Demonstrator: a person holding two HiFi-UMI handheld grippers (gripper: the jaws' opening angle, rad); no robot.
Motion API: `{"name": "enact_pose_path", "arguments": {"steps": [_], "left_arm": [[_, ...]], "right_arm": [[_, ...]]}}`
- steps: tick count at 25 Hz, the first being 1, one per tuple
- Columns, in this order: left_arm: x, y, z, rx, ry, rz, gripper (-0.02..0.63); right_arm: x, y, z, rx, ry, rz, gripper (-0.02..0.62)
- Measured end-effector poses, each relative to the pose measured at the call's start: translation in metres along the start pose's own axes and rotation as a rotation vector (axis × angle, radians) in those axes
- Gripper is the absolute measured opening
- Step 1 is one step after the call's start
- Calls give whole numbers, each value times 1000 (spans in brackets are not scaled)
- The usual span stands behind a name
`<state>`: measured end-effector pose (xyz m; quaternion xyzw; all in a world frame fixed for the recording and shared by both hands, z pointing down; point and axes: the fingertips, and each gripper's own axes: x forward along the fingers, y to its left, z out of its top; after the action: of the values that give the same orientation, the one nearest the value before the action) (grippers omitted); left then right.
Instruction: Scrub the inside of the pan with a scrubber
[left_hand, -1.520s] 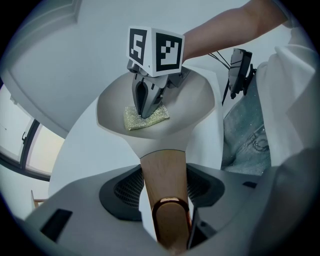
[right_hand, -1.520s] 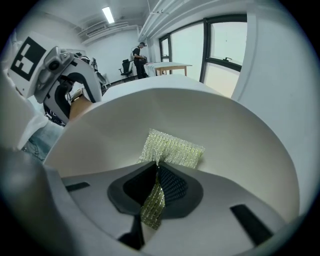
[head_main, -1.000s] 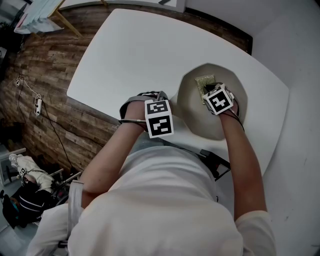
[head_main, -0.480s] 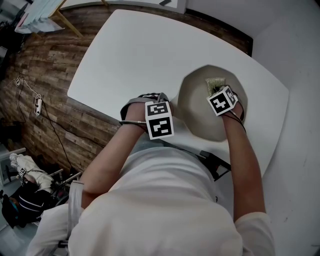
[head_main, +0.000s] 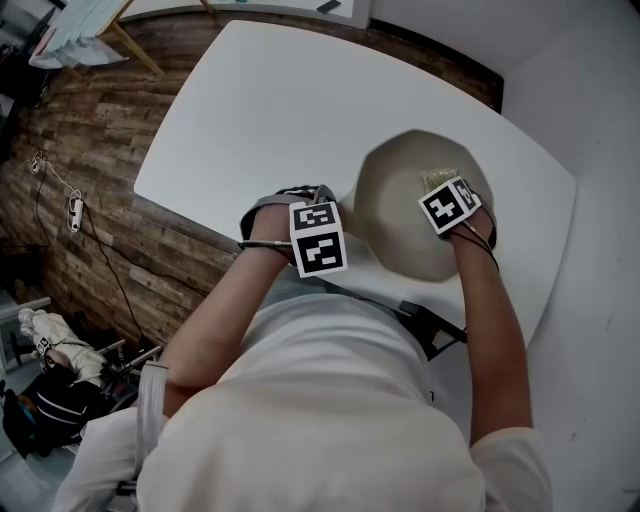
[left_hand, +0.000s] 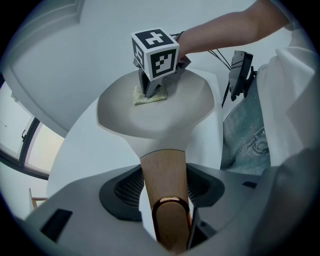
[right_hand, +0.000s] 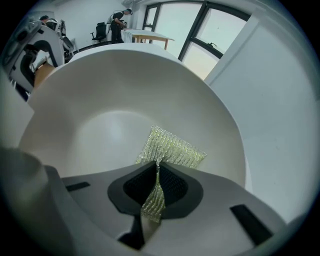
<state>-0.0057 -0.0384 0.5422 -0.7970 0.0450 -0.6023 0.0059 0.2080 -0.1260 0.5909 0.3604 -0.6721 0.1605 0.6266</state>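
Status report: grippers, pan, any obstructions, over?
Left gripper clamped on pan handle. Right gripper clamped on scrubber, which sits low inside the pan. Nothing obstructing.

The pan (head_main: 395, 205) is plain cream. Its handle (left_hand: 163, 172) is honey-toned wood with a coppery ring at the end. The scrubber (right_hand: 172, 149) is a glittery yellow-green mesh. The left cube (head_main: 319, 238) and right cube (head_main: 447, 205) show black squares on white. The desk (head_main: 270, 110) is white and the floor (head_main: 90, 170) is brown wood planking.
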Motion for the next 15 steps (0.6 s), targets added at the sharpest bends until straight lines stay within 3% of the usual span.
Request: {"name": "enact_pose_path", "arguments": {"steps": [10, 15], "left_arm": [[-1, 0, 1, -6, 2, 1, 242], [-2, 1, -1, -7, 5, 0, 242]], "right_arm": [[-9, 29, -34, -36, 164, 155, 37], [-21, 58, -51, -11, 243, 275, 37]]}}
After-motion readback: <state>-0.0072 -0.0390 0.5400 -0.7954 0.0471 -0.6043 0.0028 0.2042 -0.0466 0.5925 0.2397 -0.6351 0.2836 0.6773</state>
